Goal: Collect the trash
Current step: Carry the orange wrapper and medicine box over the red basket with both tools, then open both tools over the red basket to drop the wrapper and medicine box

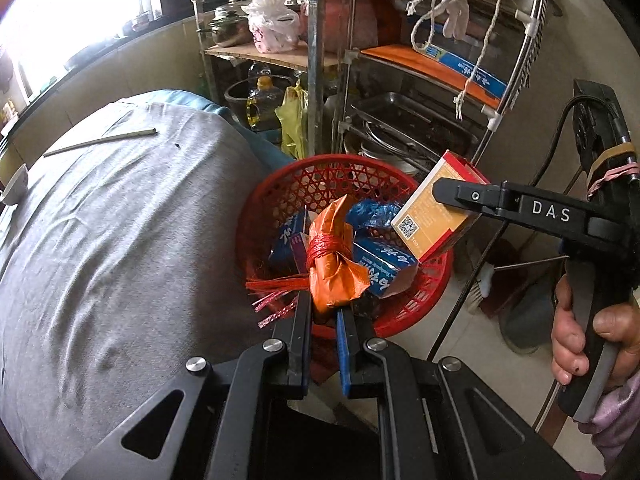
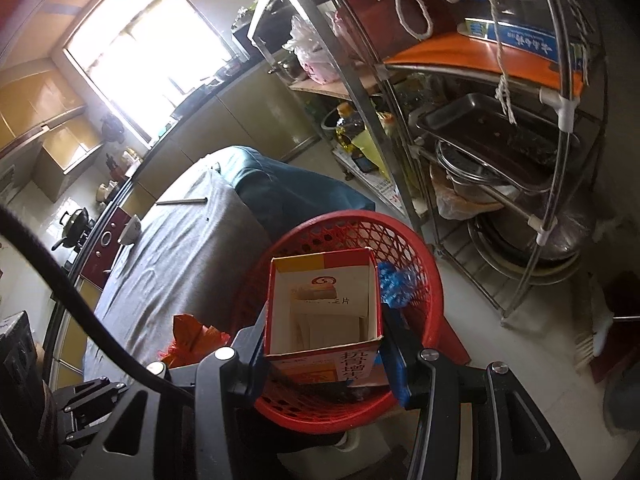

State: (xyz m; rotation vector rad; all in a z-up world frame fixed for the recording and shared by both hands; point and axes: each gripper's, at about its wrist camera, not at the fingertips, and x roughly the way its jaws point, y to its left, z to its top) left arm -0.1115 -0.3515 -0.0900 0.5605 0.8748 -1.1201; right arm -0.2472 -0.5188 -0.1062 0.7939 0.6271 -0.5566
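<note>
A red mesh basket (image 1: 340, 164) stands on the floor beside the table and holds blue cartons (image 1: 380, 264) and crumpled blue plastic (image 1: 376, 212). My left gripper (image 1: 324, 308) is shut on an orange plastic bundle (image 1: 336, 264) tied with red string, low over the basket's near side. From the right, a carton with a QR code (image 1: 432, 216) hangs tilted over the basket's far rim, with a black finger (image 1: 472, 196) across it. In the right wrist view my right gripper (image 2: 324, 320) is shut on this carton (image 2: 320, 280), open end up, above the basket (image 2: 348, 218). The orange bundle (image 2: 192, 332) shows at left.
A table under grey cloth (image 1: 120, 220) lies to the left, with a thin metal rod (image 1: 100, 142) and a white bowl (image 1: 16, 188) on it. A steel rack (image 1: 316, 80) with trays, pots and bags stands just behind the basket. A black cable (image 2: 60, 280) runs past the right gripper.
</note>
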